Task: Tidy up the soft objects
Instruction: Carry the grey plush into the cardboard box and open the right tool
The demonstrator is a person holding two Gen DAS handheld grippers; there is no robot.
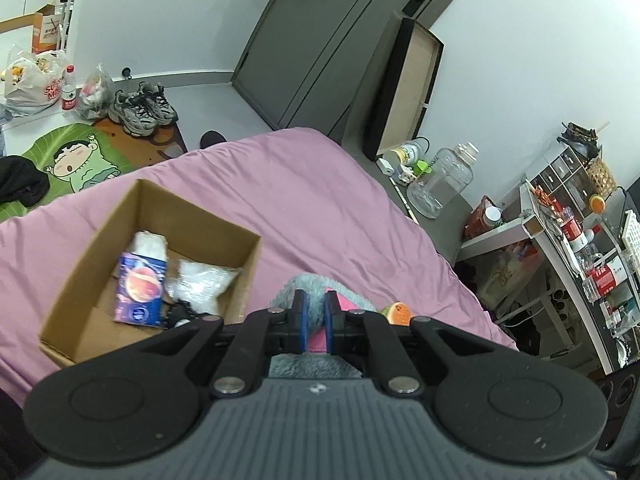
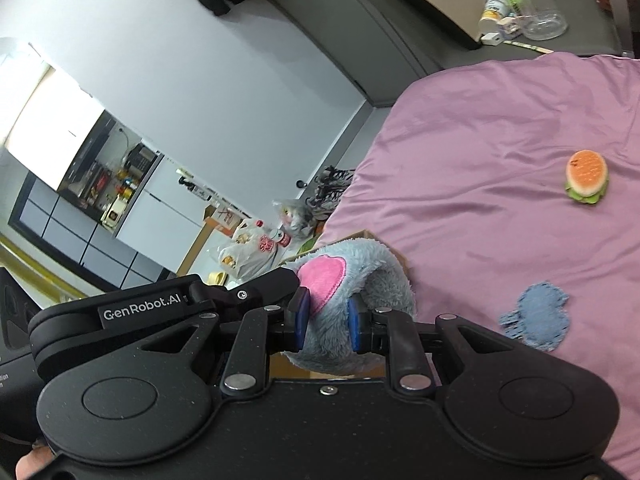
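While both black two-finger grippers are clamping it from opposite ends, a fluffy grey-blue plush toy with a bright pink felt patch [image 2: 340, 284] is hanging in the air above a bed covered with a smooth mauve-pink sheet [image 2: 480, 128]. Seen from the right wrist camera, the right gripper [image 2: 326, 322] is squeezing a thick fold of the shaggy fleece between its blue pads, with the rounded pink patch sitting just above the left-hand pad and the pile curling in a hump over the jaws. Beside it, the left gripper [image 2: 298, 280] is reaching in from the left and biting the same toy near the pink patch. From the left wrist camera, the left gripper's jaws are standing nearly together on a thin ridge of the grey-blue fleece, with pink showing at the right pad and more fur spilling below. An open brown cardboard box [image 1: 80, 276] is sitting on the sheet just left of the toy, holding a purple packet with an orange planet picture [image 1: 140, 288] and clear plastic bags of white filling [image 1: 200, 284]. A small squashy toy burger with an orange bun [image 2: 586, 176] is lying on the sheet well apart from the held toy, and a frayed blue denim patch [image 2: 540, 316] is lying nearer the right gripper.
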